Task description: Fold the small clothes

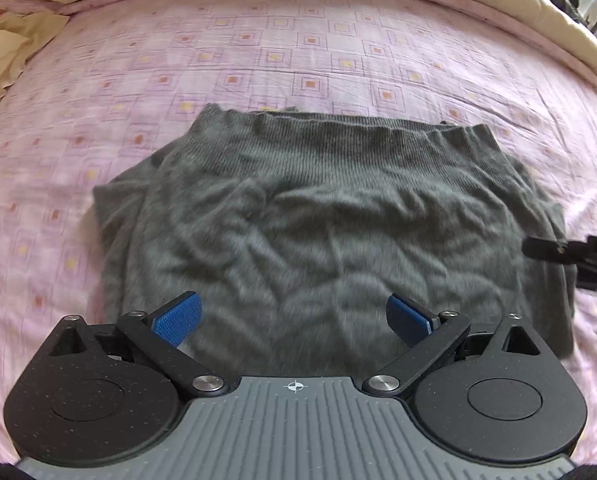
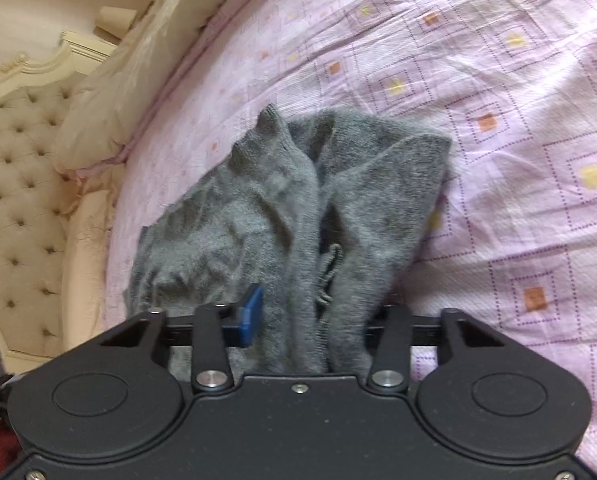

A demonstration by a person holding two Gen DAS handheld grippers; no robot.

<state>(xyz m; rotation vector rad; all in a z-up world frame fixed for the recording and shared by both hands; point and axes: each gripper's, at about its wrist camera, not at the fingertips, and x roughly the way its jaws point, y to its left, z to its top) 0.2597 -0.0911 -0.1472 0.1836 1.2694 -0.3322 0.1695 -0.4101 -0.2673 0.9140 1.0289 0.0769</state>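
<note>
Meanwhile, grey knit on the bed

Meanwhile the grey knitted garment [image 1: 330, 216] lies spread on the bed's pink patterned sheet [image 1: 258, 52], its ribbed hem toward the far side and wrinkles across the middle. Above its near edge hangs the left gripper [image 1: 294, 320], blue pads wide apart and touching nothing. At the garment's right edge, the right gripper [image 2: 306, 320] is closed on a bunched fold of the knit, raising it off the sheet. A cream tufted headboard [image 2: 14, 200] stands beyond.
</note>
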